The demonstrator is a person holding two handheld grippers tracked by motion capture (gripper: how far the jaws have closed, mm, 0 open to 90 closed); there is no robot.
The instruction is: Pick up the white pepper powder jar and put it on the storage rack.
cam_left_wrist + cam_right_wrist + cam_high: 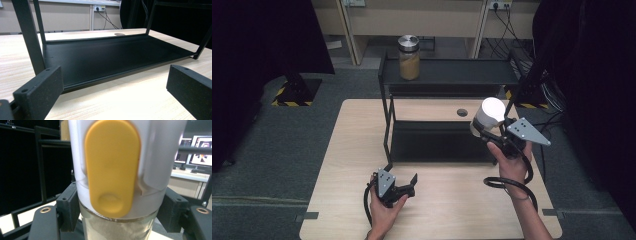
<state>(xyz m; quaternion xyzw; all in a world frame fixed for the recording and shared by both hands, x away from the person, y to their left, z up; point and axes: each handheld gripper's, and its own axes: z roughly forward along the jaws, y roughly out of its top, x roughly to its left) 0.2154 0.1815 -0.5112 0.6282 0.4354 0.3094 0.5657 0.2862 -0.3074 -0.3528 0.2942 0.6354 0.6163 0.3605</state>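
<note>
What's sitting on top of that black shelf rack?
On the rack's top shelf stands one glass jar with a metal lid, filled with something tan. Nothing else shows there, though the shelf's right end is partly hidden behind the right tool and its white-lidded jar.

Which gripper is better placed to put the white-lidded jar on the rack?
Right. The right gripper is already shut on the jar, raised beside the rack. The left gripper is open, low over the table.
</note>
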